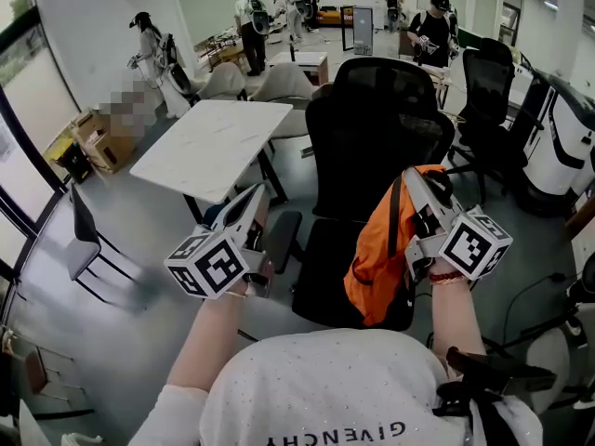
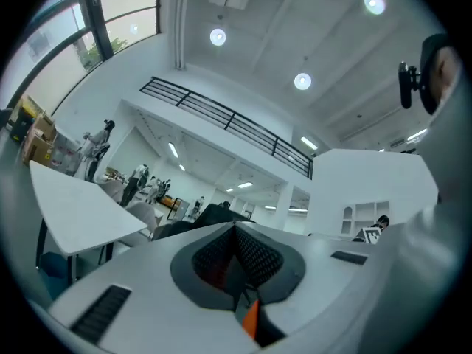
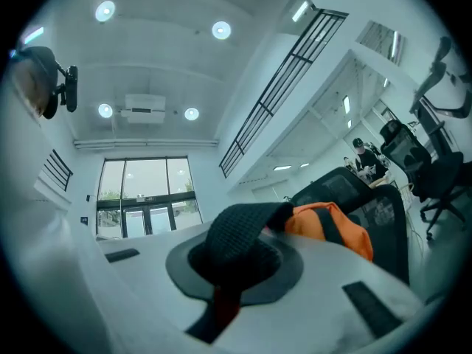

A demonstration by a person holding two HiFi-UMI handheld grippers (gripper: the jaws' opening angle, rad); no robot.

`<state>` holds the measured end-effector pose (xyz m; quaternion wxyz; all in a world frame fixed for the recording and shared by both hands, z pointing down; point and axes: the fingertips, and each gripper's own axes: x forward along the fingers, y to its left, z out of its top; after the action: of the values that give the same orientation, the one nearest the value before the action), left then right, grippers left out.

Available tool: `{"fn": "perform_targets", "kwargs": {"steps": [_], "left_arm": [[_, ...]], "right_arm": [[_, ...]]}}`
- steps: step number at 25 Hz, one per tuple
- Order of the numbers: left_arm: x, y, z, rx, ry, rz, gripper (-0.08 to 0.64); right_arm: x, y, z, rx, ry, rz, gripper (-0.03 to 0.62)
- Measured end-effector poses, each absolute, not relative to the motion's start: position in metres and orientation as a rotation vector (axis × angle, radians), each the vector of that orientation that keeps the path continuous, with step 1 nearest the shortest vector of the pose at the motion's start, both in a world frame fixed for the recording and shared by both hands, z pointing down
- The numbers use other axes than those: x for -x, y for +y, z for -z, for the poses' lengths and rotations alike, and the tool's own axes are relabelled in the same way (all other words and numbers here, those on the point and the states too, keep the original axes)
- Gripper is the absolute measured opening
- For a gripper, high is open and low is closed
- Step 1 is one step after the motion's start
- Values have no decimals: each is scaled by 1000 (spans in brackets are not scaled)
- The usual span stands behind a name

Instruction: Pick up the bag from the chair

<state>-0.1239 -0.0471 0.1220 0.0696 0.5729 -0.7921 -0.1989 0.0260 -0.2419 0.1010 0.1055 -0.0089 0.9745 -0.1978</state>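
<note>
Between the jaws of the right gripper [image 3: 237, 251] lies a black woven strap [image 3: 243, 223], folded over the pads, and the jaws are clamped on it. Just past them the strap runs into the orange bag [image 3: 332, 227]. In the head view the bag hangs below that gripper, over the right front corner of the seat of the black chair [image 1: 372, 128]. Whether its bottom touches the seat I cannot tell. On the other side, the left gripper [image 2: 236, 236] has its jaws together with nothing between them. It is held up off the seat's left edge, apart from the bag.

The bag sags and creases as it hangs, so it looks like thin, soft cloth with little inside, and is probably light. From a single strap it is likely to swing and twist. The webbing is coarse and should not slip in the pads. The surest hold seems to be on the strap, close to where it joins the bag's top.
</note>
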Motion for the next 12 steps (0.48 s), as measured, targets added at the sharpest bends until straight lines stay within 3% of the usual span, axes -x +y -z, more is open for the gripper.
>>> {"fn": "perform_targets", "kwargs": {"steps": [12], "left_arm": [[59,-32,-51,-2069,-2344,491,5]], "right_arm": [[-64,-201,-24,-2,2689,423,14]]}}
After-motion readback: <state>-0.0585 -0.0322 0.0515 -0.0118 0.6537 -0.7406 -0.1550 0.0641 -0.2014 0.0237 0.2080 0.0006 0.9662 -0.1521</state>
